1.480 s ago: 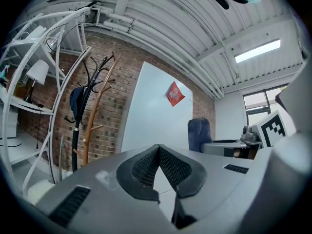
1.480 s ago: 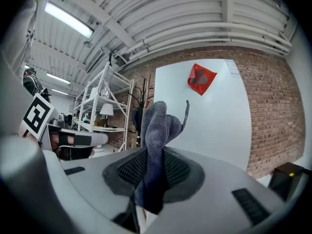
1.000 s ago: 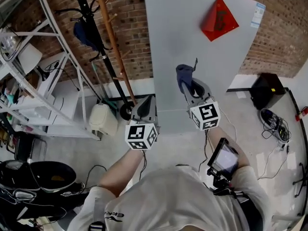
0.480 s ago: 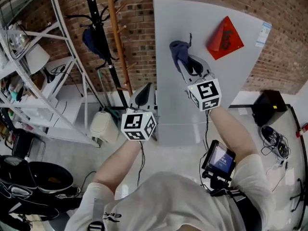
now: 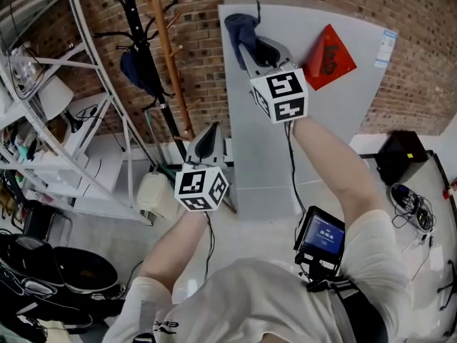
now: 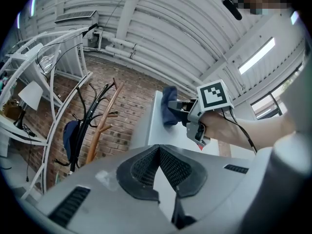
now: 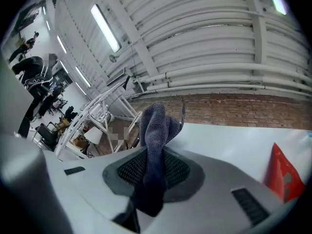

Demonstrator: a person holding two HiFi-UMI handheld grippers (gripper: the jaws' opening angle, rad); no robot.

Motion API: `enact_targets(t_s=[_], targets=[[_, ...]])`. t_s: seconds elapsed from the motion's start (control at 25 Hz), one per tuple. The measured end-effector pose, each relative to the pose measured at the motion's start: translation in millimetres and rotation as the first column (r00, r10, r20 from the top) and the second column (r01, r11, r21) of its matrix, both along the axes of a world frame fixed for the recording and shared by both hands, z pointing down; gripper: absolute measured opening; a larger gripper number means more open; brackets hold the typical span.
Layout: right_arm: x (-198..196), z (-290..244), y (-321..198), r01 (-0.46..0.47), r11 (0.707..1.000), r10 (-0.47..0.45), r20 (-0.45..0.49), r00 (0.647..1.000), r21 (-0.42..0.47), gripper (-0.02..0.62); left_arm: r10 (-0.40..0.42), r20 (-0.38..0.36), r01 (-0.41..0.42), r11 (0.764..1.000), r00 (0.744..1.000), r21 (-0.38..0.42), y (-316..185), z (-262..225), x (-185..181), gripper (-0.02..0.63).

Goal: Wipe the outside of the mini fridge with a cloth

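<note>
Brick wall (image 5: 193,48) backs the pale grey mini fridge (image 5: 264,120), which stands on the floor with a red diamond sticker (image 5: 328,50) on its front. The blue cloth (image 5: 237,28) sits at the upper left corner of that front and appears to rest against the panel. It is bunched and clamped between the jaws of the right gripper (image 5: 250,45), with a tuft standing proud of the tips, likely so that fabric rather than plastic meets the surface. The arm reaches up and forward, which I judge suits a pass along the top edge. The left gripper (image 5: 207,143) hangs lower, just left of the fridge, jaws closed together on nothing, seemingly parked clear of the wiping path. Further left stand a coat rack (image 5: 146,56) and white shelving (image 5: 64,141), well apart from the work.
</note>
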State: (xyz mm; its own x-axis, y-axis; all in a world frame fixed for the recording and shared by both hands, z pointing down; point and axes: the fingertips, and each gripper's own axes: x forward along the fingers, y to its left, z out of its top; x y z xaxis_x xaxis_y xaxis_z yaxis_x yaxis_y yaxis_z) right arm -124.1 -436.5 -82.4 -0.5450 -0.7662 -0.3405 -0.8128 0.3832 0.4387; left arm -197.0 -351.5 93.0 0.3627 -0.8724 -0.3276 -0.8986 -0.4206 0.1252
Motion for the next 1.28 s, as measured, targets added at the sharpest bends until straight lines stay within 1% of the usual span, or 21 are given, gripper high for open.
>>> enact_targets(t_s=[0.12, 0.28, 0.44, 0.56, 0.72, 0.92, 1.12, 1.28], targets=[[-9, -6, -10, -0.033, 0.999, 0.033, -0.006, 0.999, -0.013, 0.086, -0.007, -0.005, 0.006, 1.0, 1.0, -0.002, 1, 0, -3, 0.003], [-8, -8, -17, -0.053, 0.998, 0.053, -0.014, 0.998, -0.026, 0.086, -0.017, -0.008, 0.017, 1.0, 1.0, 0.009, -4, -6, -3, 0.003], [1, -8, -16, -0.065, 0.997, 0.064, -0.022, 0.998, -0.044, 0.086, -0.015, -0.015, 0.015, 1.0, 1.0, 0.024, -13, -22, 2, 0.004], [18, -11, -14, -0.089, 0.995, 0.089, -0.014, 0.996, -0.047, 0.086, 0.009, -0.013, -0.008, 0.999, 1.0, 0.045, -18, -38, 14, 0.003], [58, -21, -14, -0.137, 0.989, 0.138, 0.016, 0.99, -0.055, 0.086, 0.061, -0.009, -0.06, 0.996, 0.998, 0.065, -23, -55, 43, 0.004], [123, -28, -16, -0.21, 0.975, 0.214, 0.05, 0.976, -0.075, 0.086, 0.132, -0.014, -0.132, 0.99, 0.991, 0.049, -32, -57, 88, 0.003], [191, -32, -11, -0.254, 0.961, 0.266, 0.116, 0.957, -0.108, 0.086, 0.206, 0.0, -0.205, 0.978, 0.979, 0.04, -36, -59, 137, 0.004], [238, -31, -11, -0.305, 0.944, 0.321, 0.133, 0.938, -0.127, 0.084, 0.254, 0.002, -0.253, 0.967, 0.967, 0.035, -39, -61, 172, 0.005]])
